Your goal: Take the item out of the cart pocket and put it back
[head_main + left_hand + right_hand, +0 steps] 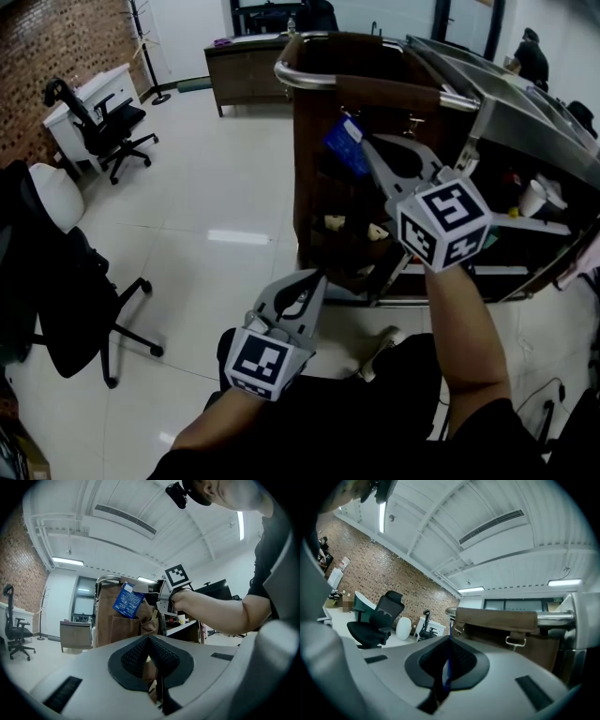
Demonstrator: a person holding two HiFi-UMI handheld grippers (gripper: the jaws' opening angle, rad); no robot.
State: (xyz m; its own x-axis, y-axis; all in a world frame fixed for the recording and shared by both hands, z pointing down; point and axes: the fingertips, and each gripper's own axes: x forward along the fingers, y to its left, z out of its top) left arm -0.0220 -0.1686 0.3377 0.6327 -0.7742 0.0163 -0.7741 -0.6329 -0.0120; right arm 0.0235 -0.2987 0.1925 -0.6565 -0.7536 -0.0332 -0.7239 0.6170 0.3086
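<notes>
A brown fabric pocket organizer point(323, 178) hangs from the handle point(375, 89) of a metal cart. My right gripper point(362, 142) is shut on a flat blue packet point(345, 147) and holds it in the air in front of the organizer's upper part. In the right gripper view the blue packet point(447, 670) shows edge-on between the closed pads, with the organizer point(497, 620) just ahead. My left gripper point(313, 278) hangs lower, in front of the cart's base, shut with nothing in it. The left gripper view shows the blue packet point(127, 600) up against the organizer point(108, 620).
Small items stick out of the lower pockets point(352, 225). The cart's shelves point(534, 202) carry cups and other things. Office chairs stand to the left point(108, 127) and close by point(66, 300). A white desk point(89, 98) and a dark cabinet point(248, 66) lie further off.
</notes>
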